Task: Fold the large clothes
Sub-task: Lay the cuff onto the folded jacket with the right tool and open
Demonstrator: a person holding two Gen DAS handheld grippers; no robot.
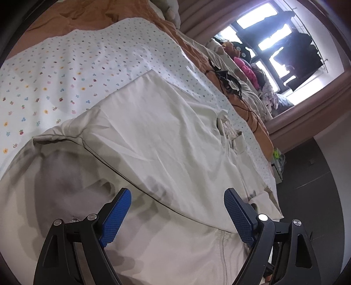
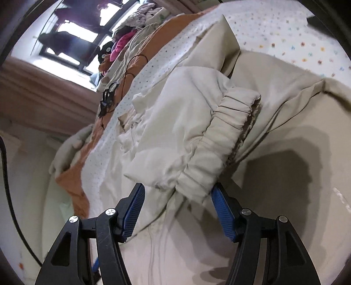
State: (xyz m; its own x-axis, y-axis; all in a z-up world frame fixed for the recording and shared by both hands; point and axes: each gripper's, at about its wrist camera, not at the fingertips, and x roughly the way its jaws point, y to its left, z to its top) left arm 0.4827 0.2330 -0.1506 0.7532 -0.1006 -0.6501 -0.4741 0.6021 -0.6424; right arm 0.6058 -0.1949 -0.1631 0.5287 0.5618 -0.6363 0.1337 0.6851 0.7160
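A large cream jacket [image 1: 158,131] lies spread on a bed with a flower-print sheet [image 1: 65,65]. My left gripper [image 1: 177,197] is open just above the jacket's folded edge, nothing between its blue pads. In the right wrist view a sleeve with an elastic cuff [image 2: 221,140] lies folded across the jacket body [image 2: 285,153]. My right gripper [image 2: 177,193] is open, its jaws to either side of the cuff's near end, not closed on it.
An orange blanket [image 1: 87,19] lies under the sheet. A black cable and clip [image 1: 228,81] rest near the bed's edge. A pile of clothes [image 1: 245,65] sits by the window [image 1: 274,43]. Dark floor [image 1: 311,186] lies to the right of the bed.
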